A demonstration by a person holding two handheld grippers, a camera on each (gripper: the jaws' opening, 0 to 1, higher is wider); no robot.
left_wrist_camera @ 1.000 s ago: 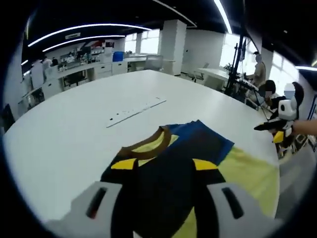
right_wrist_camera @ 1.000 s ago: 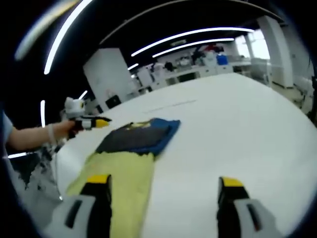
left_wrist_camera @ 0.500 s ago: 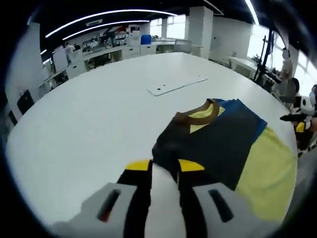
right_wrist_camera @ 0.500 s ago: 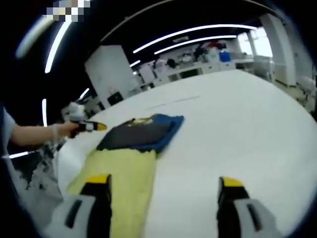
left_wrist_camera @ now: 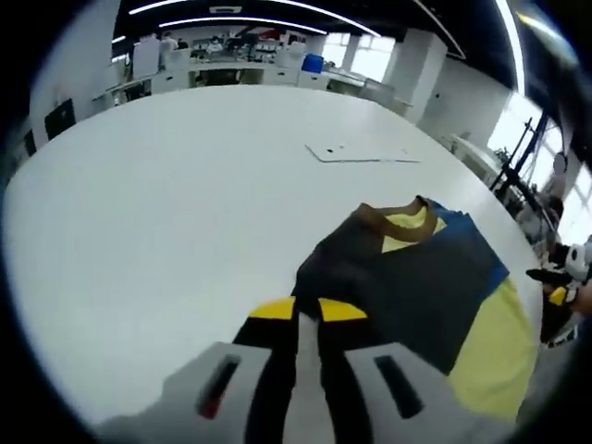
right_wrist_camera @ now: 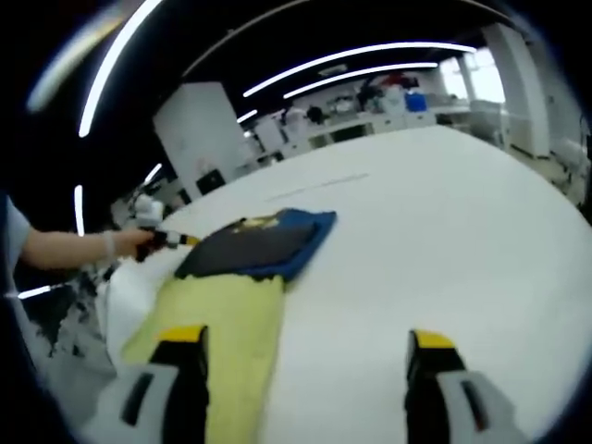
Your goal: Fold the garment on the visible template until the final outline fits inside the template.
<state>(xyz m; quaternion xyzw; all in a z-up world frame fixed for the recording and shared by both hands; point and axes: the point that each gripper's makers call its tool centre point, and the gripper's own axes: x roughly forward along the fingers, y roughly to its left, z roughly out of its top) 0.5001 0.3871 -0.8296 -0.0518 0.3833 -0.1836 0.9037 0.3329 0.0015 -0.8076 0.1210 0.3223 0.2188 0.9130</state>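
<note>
Both grippers have the same build: light grey plastic bodies with black jaws capped in yellow at the tips. The left gripper has a dark slot on each grey shoulder, one with a bit of red in it. The right gripper has matching slots, and a light blue sleeve peeks in at the edge.

Long ceiling light strips bend into bright arcs in both views, a mark of the strong fisheye distortion towards the edges. They light the white worktop evenly, bright and nearly shadowless. Daylight from the far windows is blown out to glare. The background benches are soft and small. Each hand-held gripper is blurred at the bottom, the left hand-held gripper and the right hand-held gripper alike.
</note>
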